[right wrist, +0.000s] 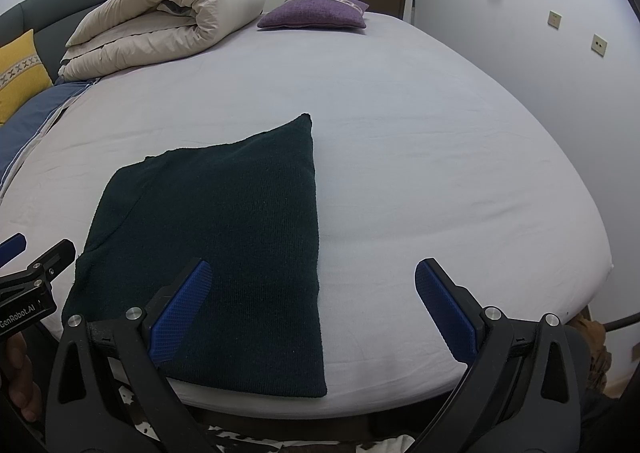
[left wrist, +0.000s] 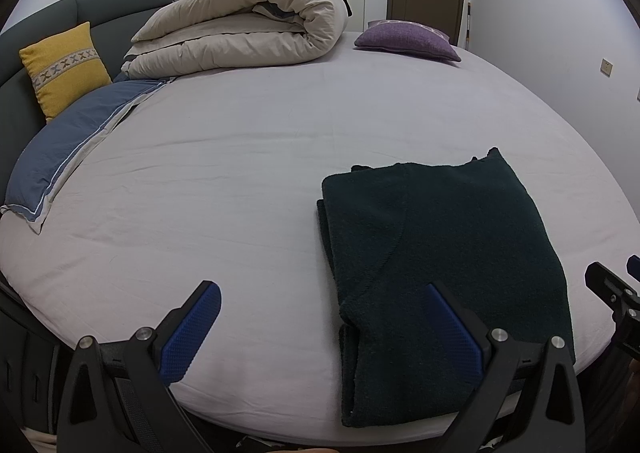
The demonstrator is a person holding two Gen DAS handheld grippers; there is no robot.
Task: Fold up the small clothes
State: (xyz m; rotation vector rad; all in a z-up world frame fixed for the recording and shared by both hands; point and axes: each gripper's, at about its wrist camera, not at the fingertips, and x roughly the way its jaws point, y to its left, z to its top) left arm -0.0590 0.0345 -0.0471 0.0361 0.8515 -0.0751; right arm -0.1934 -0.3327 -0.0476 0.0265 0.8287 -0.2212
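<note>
A dark green knit garment (left wrist: 448, 253) lies folded lengthwise on the bed sheet (left wrist: 240, 173), near the front edge. It also shows in the right wrist view (right wrist: 216, 229). My left gripper (left wrist: 324, 293) is open and empty; its right finger hovers over the garment's near left part, its left finger over bare sheet. My right gripper (right wrist: 314, 273) is open and empty; its left finger is over the garment's near part, its right finger over the sheet (right wrist: 440, 157). The right gripper's tip (left wrist: 612, 289) shows at the right edge of the left wrist view.
A rolled beige duvet (left wrist: 244, 29) with a black item on top lies at the back. A purple cushion (left wrist: 408, 39), a yellow cushion (left wrist: 64, 67) and a blue pillow (left wrist: 68, 149) lie around it. A wall (right wrist: 560, 73) runs along the bed's right side.
</note>
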